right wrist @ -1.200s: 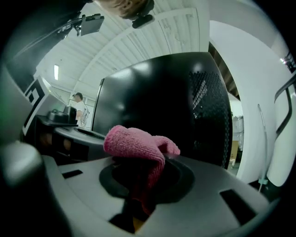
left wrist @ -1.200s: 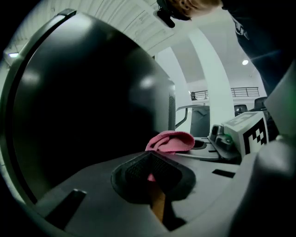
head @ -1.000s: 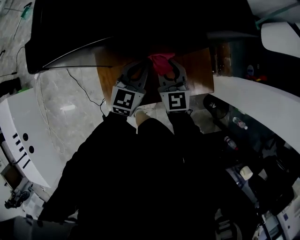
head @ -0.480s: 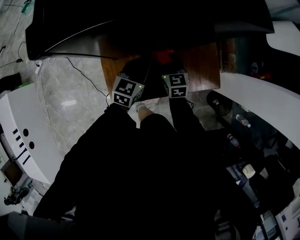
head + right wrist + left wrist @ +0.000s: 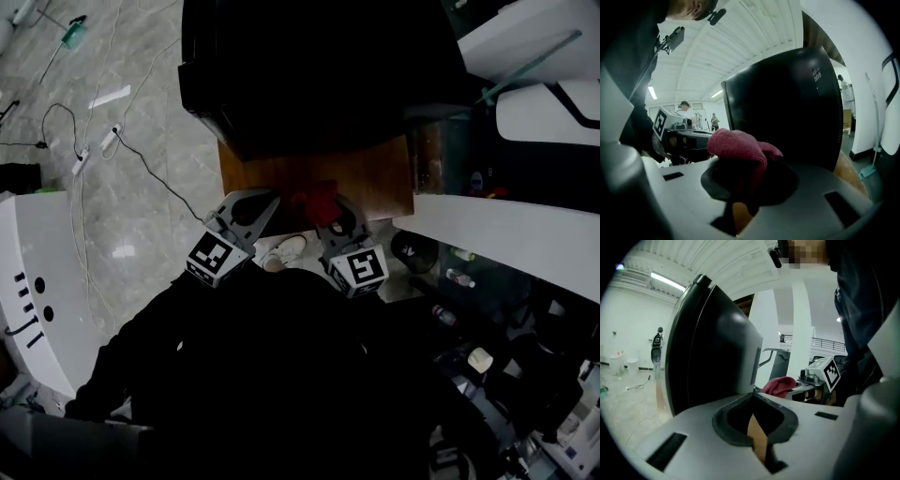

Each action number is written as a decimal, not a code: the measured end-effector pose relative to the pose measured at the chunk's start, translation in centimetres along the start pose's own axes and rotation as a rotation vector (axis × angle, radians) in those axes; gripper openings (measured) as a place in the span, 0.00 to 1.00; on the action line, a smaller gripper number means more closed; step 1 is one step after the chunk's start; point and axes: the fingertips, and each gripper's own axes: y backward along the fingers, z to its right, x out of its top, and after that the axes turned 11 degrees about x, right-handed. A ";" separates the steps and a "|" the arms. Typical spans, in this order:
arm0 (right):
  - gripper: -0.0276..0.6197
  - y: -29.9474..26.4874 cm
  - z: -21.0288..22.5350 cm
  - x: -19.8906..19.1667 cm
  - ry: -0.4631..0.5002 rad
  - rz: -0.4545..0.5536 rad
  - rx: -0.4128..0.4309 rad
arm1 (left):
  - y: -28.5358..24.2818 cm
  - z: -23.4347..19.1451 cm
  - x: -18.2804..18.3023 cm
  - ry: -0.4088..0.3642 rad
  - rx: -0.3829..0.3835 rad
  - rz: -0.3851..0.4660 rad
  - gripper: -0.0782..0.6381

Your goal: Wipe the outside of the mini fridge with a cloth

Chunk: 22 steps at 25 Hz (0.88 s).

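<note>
Two grippers were held at the front edge of the wooden stand [image 5: 319, 173]. The right gripper [image 5: 330, 214] was clamped on the red cloth [image 5: 309, 202], and the left gripper [image 5: 255, 204] was closed on nothing. The cloth would best be pressed flat on the mini fridge [image 5: 319, 84] just ahead.

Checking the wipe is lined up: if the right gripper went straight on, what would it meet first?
Likely the black mini fridge, with the cloth pinched in the right gripper touching first; how far off is unclear.
</note>
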 end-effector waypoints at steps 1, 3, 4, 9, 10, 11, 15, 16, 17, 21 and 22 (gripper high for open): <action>0.17 0.3 -1.3 1.0 -0.021 0.017 -0.005 | 1.2 0.1 0.9 -0.008 -0.024 0.007 0.11; 0.17 0.3 -3.9 2.7 -0.076 0.054 -0.005 | 3.7 0.4 2.2 -0.004 -0.088 0.004 0.11; 0.17 0.1 -5.3 3.6 -0.101 0.070 0.000 | 5.0 0.5 2.7 0.001 -0.121 0.000 0.11; 0.17 -1.2 -11.1 8.7 -0.139 0.159 0.011 | 9.9 -0.8 5.1 -0.028 -0.207 0.026 0.11; 0.17 -1.3 -12.0 9.5 -0.133 0.170 0.003 | 10.8 -1.3 5.6 -0.029 -0.213 0.033 0.11; 0.17 -1.4 -13.0 10.1 -0.119 0.181 -0.007 | 11.6 -1.8 5.9 -0.029 -0.219 0.040 0.11; 0.17 -2.3 -16.6 11.4 -0.070 0.215 -0.057 | 14.8 -3.6 6.1 -0.043 -0.257 0.060 0.11; 0.17 -2.4 -17.3 11.3 -0.069 0.211 -0.075 | 15.4 -3.9 5.9 -0.033 -0.269 0.061 0.11; 0.17 -2.6 -18.1 11.4 -0.066 0.212 -0.090 | 16.1 -4.2 5.9 -0.022 -0.280 0.061 0.11; 0.17 -3.0 -21.4 11.3 -0.088 0.241 -0.142 | 19.2 -4.6 6.4 -0.040 -0.329 0.069 0.11; 0.17 -3.1 -22.1 11.2 -0.108 0.254 -0.155 | 19.8 -4.5 6.5 -0.051 -0.345 0.072 0.11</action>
